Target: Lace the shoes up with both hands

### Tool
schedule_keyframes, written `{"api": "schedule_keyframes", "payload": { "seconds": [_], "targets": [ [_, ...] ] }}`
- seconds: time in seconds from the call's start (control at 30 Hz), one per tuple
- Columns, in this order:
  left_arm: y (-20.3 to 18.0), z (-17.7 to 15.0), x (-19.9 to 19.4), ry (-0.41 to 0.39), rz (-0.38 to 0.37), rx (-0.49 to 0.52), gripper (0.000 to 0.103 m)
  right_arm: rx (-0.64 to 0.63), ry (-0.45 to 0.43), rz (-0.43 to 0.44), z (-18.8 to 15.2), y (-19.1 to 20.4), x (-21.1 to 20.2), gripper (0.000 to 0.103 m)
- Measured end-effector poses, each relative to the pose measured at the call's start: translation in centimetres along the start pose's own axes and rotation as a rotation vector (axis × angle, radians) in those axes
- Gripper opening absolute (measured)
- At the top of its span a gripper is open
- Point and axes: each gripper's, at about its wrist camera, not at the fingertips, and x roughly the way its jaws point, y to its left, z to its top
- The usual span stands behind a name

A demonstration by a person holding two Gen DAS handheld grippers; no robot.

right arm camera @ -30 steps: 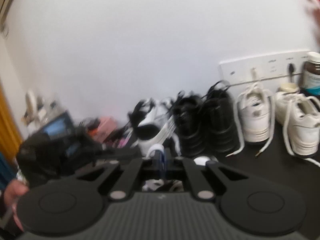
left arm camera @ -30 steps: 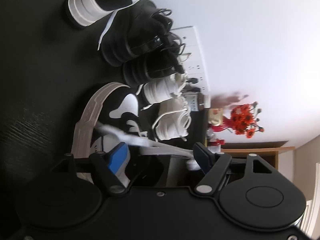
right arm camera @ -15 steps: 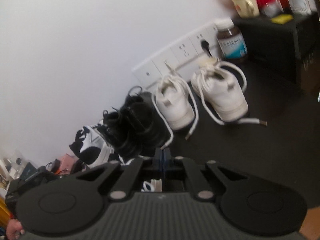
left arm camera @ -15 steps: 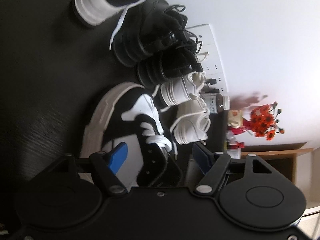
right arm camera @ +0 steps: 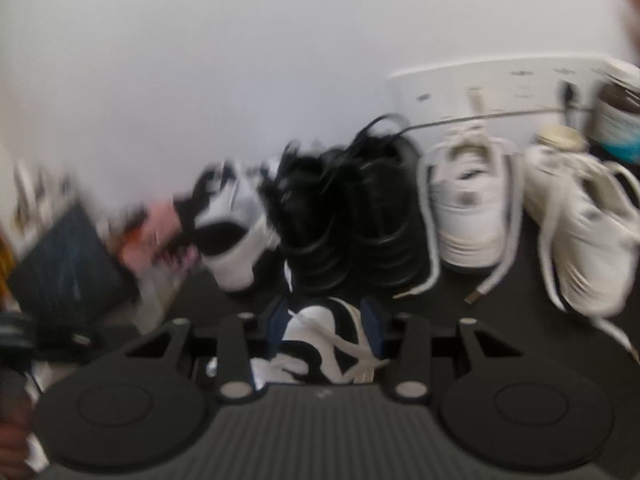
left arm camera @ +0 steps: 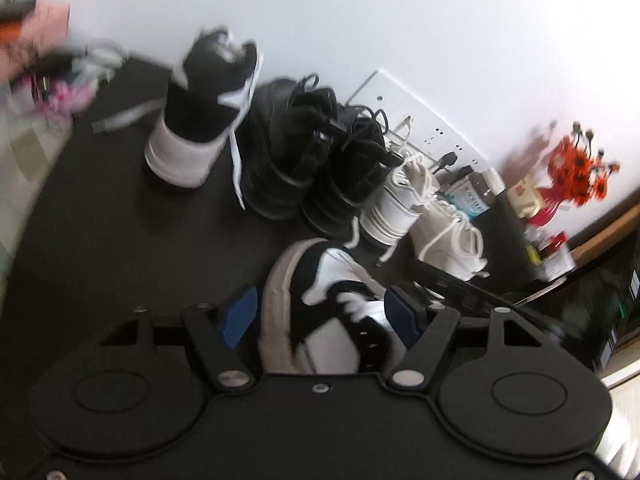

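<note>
Both grippers angled down over the black-and-white shoe on the dark surface. The left gripper stood with its jaws wide, the shoe's collar between the blue pads but not pressed. The right gripper had jaws opening around the same shoe's white lace, gripping nothing. 5 other shoes lined the wall.

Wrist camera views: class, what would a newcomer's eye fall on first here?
First, the black-and-white high-top sneaker lying close between the left gripper's open jaws. Next, the row of black and white shoes along the white wall, then the red-orange flowers far right.
</note>
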Motion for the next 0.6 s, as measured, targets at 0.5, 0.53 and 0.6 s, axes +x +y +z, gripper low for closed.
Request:
{"api": "schedule_keyframes", "payload": {
  "seconds": [0.5, 0.53, 0.6],
  "targets": [
    [-1.6, -0.3, -0.6, -0.06, 0.058, 0.194, 0.078, -0.086, 0.168, -0.005, 0.8, 0.4, 4.4, 0.002],
    [-1.9, -0.3, -0.6, -0.077, 0.051, 0.216, 0.078, -0.072, 0.161, -0.016, 0.9, 0.2, 4.1, 0.002],
    [-2.9, -0.4, -0.8, -0.106, 0.035, 0.27, 0.078, -0.006, 0.126, -0.017, 1.3, -0.7, 2.9, 0.002]
  ]
}}
